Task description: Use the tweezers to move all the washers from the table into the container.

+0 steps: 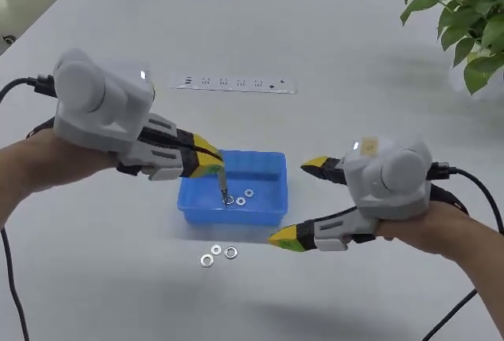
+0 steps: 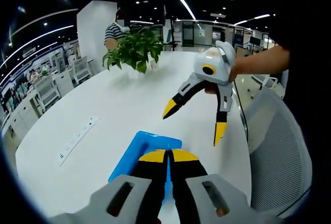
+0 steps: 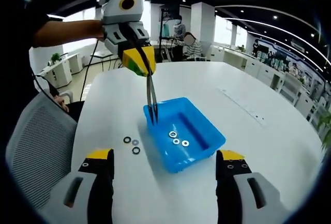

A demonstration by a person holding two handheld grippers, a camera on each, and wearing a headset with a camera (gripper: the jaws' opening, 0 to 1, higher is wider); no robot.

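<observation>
Washers [image 1: 216,253], three of them, lie close together on the white table [image 1: 354,81], just on the near side of the blue container [image 1: 268,169]. Three more washers [image 1: 240,199] rest on the container's floor, toward its near left part; the right gripper view shows both groups too, on the table [image 3: 132,144] and in the container [image 3: 178,139].

Above the container hang the tweezers [image 1: 224,183], pointing down, their tips [image 3: 153,116] drawn narrow and low inside the container by its left wall. Whether a washer sits between the tips cannot be told. The left gripper [image 1: 209,160] has its yellow-tipped jaws closed tight [image 2: 166,157] on the upper end of the tweezers.

To the right of the container, the right gripper [image 1: 288,202] is above the table with its jaws spread wide and nothing between them [image 2: 192,128].

Farther out, a white power strip [image 1: 232,83] lies flat on the far side of the table, and a potted plant [image 1: 468,18] stands at the far right. A mesh chair [image 3: 36,151] stands at the table's edge.
</observation>
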